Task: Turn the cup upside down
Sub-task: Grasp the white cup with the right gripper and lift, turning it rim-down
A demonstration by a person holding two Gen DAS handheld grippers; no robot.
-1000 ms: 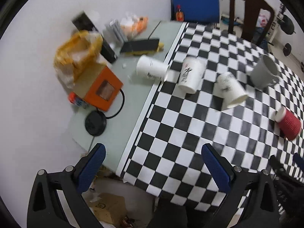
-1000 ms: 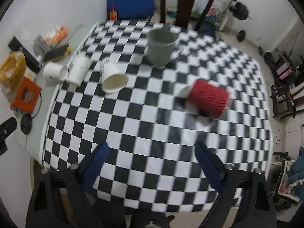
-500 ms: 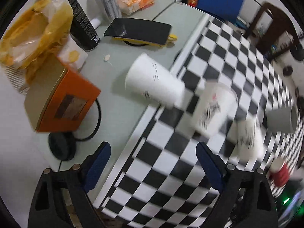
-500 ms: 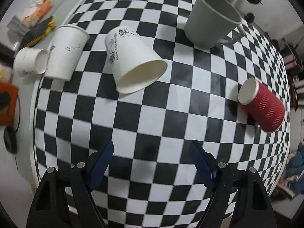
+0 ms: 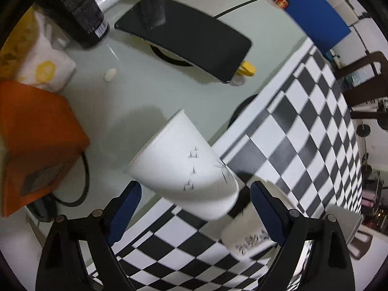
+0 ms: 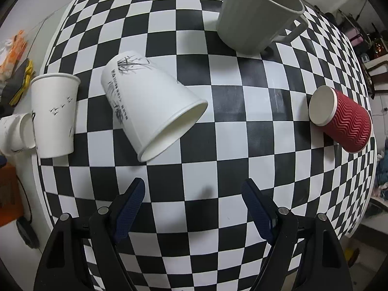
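A white paper cup (image 5: pixel 184 169) lies on its side at the edge of the checkered cloth, just ahead of my open left gripper (image 5: pixel 194 208), partly between its blue fingers. It shows small at the left edge of the right wrist view (image 6: pixel 14 133). A second white cup (image 5: pixel 249 235) lies behind the right finger. In the right wrist view, a white printed cup (image 6: pixel 150 106) lies on its side with its mouth toward my open, empty right gripper (image 6: pixel 194 208). Another white cup (image 6: pixel 54 114) lies to its left.
A grey mug (image 6: pixel 257 12) stands upright at the back and a red ribbed cup (image 6: pixel 344 121) lies at the right. On the bare grey table are a black phone (image 5: pixel 184 36), an orange box (image 5: pixel 36 140), a black can (image 5: pixel 77 9) and a tissue pack (image 5: pixel 46 68).
Both grippers have moved down and closer to the table. The left one has closed in on the leftmost white cup; the right one has neared the printed cup. Both stay open.
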